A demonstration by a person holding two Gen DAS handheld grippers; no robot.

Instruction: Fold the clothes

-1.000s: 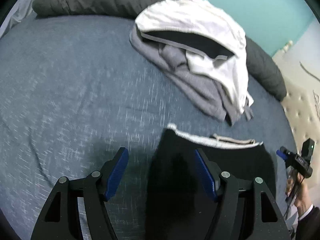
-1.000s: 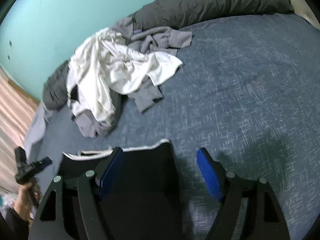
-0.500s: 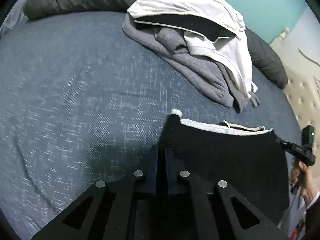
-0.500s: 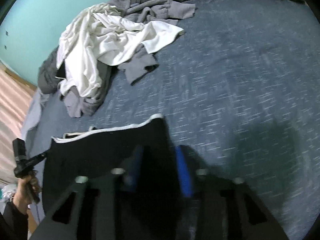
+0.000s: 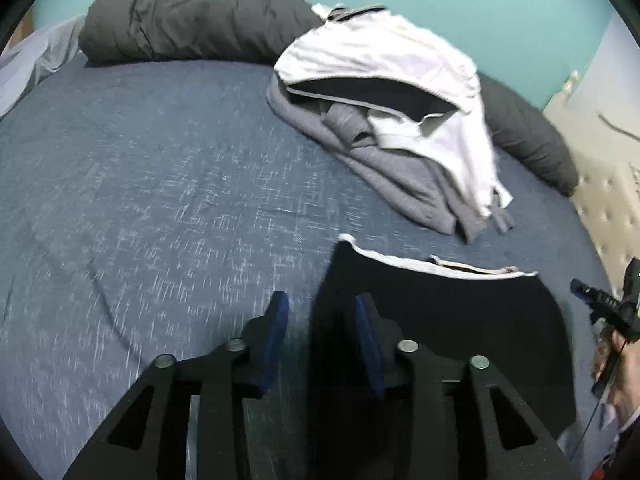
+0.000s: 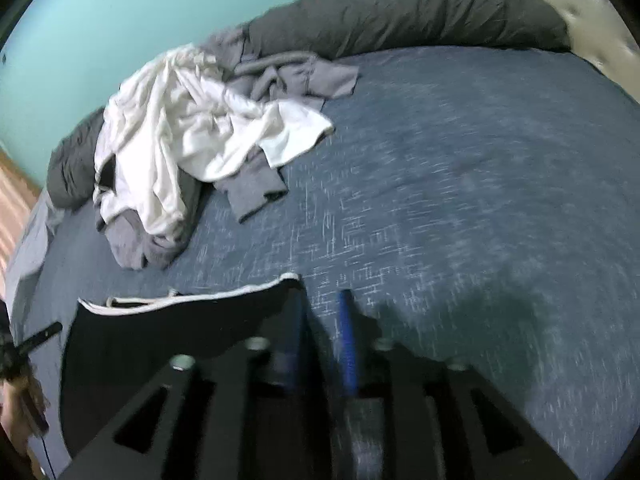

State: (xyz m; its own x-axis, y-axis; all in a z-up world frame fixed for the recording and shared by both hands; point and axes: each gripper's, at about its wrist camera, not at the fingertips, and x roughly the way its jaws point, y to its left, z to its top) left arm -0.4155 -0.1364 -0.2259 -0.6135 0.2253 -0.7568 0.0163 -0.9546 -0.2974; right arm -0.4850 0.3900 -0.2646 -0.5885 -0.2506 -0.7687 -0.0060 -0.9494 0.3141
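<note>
Black shorts [image 5: 440, 320] with a white waistband [image 5: 440, 270] lie flat on the blue bed sheet [image 5: 160, 200]. My left gripper [image 5: 322, 300] straddles their left edge. Its jaws are opening, and the blue pads [image 5: 276, 332] stand apart from the cloth. In the right wrist view, my right gripper [image 6: 320, 294] is at the right edge of the shorts [image 6: 180, 340]. Its jaws are opening too, with a strip of sheet showing between the pads [image 6: 348, 344]. The picture is blurred there.
A heap of white and grey clothes [image 5: 380, 100] [image 6: 180, 140] lies further back on the bed. A dark grey duvet [image 5: 180, 20] [image 6: 400, 12] runs along the teal wall. A beige tufted headboard [image 5: 600, 208] stands at the right.
A second ago both grippers stood wide open over the shorts' edges. Half a second ago both had closed on the cloth. Now the jaws of both have parted again, and the left gripper has drawn back.
</note>
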